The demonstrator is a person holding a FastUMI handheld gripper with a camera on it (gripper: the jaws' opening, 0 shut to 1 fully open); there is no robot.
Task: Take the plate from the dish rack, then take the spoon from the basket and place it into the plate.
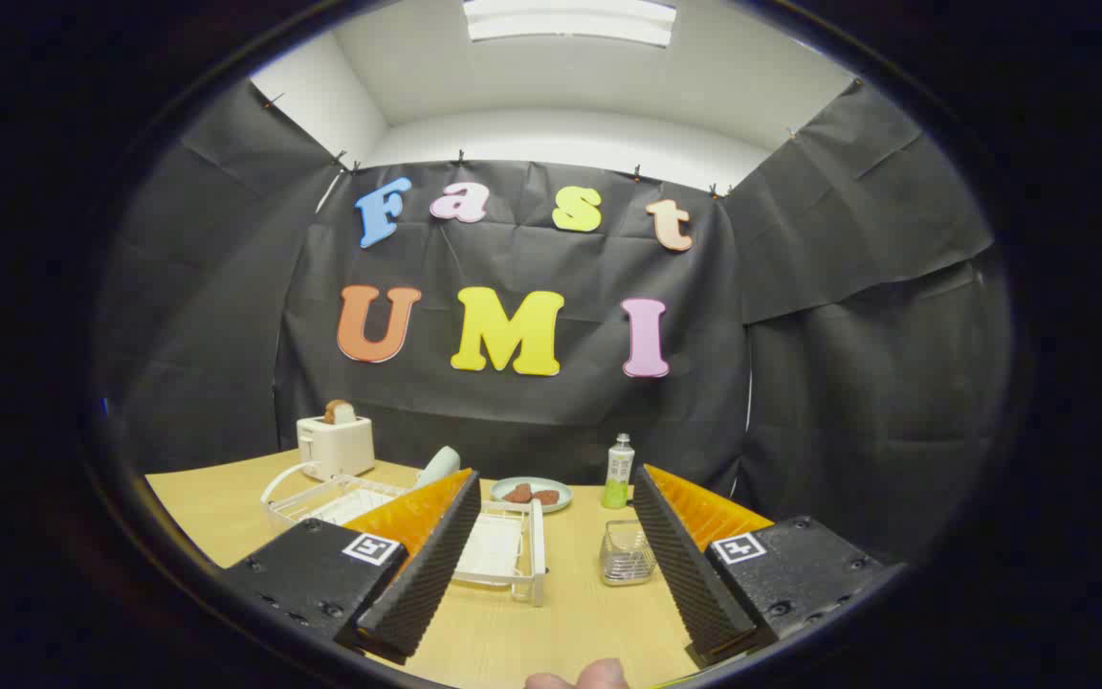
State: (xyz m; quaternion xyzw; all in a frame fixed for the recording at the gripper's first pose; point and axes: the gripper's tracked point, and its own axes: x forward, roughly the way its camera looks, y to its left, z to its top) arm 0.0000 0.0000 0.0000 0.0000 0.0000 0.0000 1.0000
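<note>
1. A light wooden table (226, 507) is seen bearing everything.
2. The white plastic dish rack (503, 550) is partly hidden behind the left finger.
3. The gripper (551, 565) is held spread wide, grasping nothing.
4. A pale round plate (531, 495) is seen beyond the fingers.
5. The small wire basket (627, 555) is set just inside the right finger.

Wire basket (627, 555), apparently plastic dish rack (503, 550), wood-look table (522, 627).

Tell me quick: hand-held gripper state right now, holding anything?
Hand-held gripper: open, fingers spread wide and holding nothing, above the table with the dish rack and wire basket ahead of them.
</note>
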